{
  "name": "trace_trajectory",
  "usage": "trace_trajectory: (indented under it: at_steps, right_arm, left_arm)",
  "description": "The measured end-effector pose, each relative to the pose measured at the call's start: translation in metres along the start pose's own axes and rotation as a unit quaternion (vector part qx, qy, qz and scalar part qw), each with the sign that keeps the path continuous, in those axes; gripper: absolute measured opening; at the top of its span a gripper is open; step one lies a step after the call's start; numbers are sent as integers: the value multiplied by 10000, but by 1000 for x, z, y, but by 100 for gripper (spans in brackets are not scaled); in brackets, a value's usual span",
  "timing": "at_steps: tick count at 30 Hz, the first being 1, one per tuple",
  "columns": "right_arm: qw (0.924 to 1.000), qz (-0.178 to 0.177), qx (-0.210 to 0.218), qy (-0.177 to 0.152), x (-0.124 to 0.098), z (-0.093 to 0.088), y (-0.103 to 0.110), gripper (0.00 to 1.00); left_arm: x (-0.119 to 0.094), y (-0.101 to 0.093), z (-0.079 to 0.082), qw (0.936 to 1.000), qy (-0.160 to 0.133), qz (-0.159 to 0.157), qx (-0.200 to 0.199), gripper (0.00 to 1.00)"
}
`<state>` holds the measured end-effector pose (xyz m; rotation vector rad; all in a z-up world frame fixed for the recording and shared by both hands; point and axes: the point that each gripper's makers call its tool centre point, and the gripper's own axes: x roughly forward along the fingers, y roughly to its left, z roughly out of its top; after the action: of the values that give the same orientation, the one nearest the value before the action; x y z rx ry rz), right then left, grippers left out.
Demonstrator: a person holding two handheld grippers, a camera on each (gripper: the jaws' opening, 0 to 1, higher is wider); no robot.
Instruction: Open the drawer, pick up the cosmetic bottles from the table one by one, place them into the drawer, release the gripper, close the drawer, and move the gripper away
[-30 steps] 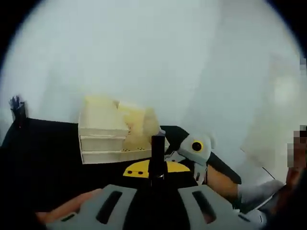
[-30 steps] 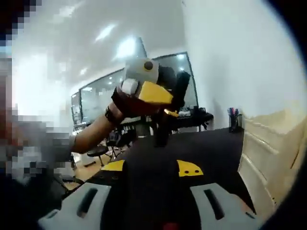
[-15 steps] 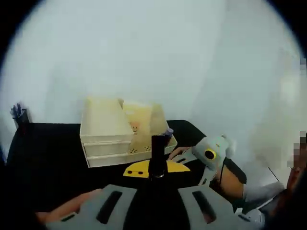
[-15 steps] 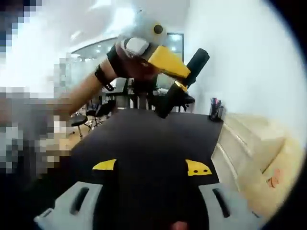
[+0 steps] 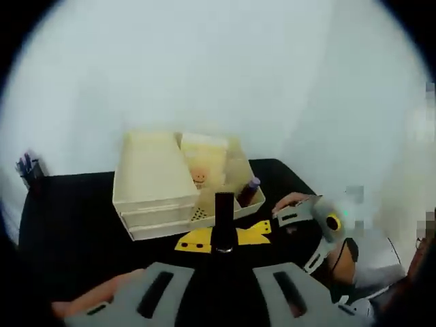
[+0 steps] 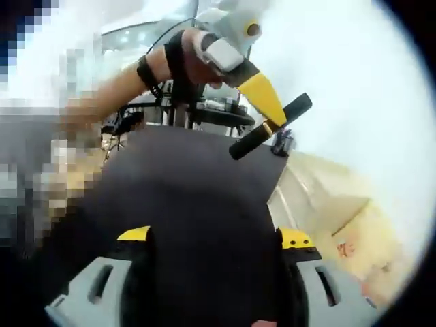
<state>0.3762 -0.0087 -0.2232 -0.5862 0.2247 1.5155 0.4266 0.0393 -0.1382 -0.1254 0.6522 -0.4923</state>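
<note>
A cream drawer unit (image 5: 153, 180) stands on the black table (image 5: 68, 225), its lowest drawer (image 5: 221, 174) pulled out. Inside that drawer, a dark bottle with a purple cap (image 5: 248, 191) leans by the front wall. My left gripper (image 5: 223, 240) is shut on a slim black bottle (image 5: 223, 218), held upright in front of the drawer. In the right gripper view, that black bottle (image 6: 270, 127) hangs tilted over the table in the left gripper's yellow jaws. My right gripper (image 6: 214, 236) is open, and it also shows right of the drawer (image 5: 319, 221). The drawer unit (image 6: 317, 194) lies at the right.
A pen holder (image 5: 27, 167) stands at the table's far left corner, also seen in the right gripper view (image 6: 283, 143). A white wall rises behind the table. A person's hand and forearm (image 6: 129, 75) hold the left gripper; office chairs and desks stand beyond.
The right gripper has drawn back to the right from the open drawer, and the purple-capped bottle now shows inside it. The left gripper has kept hold of the black bottle as both cameras shifted.
</note>
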Motion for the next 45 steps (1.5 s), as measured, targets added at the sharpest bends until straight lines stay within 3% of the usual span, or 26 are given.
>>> trace_trajectory:
  at_steps: [6,14,20,25,30,36,45]
  right_arm:
    - [9989,-283,-48,376,-9,-6,-16,65]
    - [9951,-800,-127,574,-18,-10,-19,75]
    - [9943,-959,80,460,-34,-1,-22,75]
    - [9927,-1042,208,567,-48,-4,-20,72]
    - [9903,-1221,6,666,-60,-5,-29,77]
    - [9905,-1313,-3,410,-72,4,-37,73]
    - [9908,-1280,26,444,-70,-1,-39,75]
  left_arm:
    - [6,9,11,9995,213,205,65,7]
    - [11,18,24,9986,375,360,61,7]
    - [21,24,28,9963,677,510,116,7]
    - [29,29,32,9934,945,617,193,7]
    - [40,43,37,9915,1110,673,93,7]
    - [49,52,49,9893,1149,898,35,7]
    - [70,52,70,9849,1289,1145,167,7]
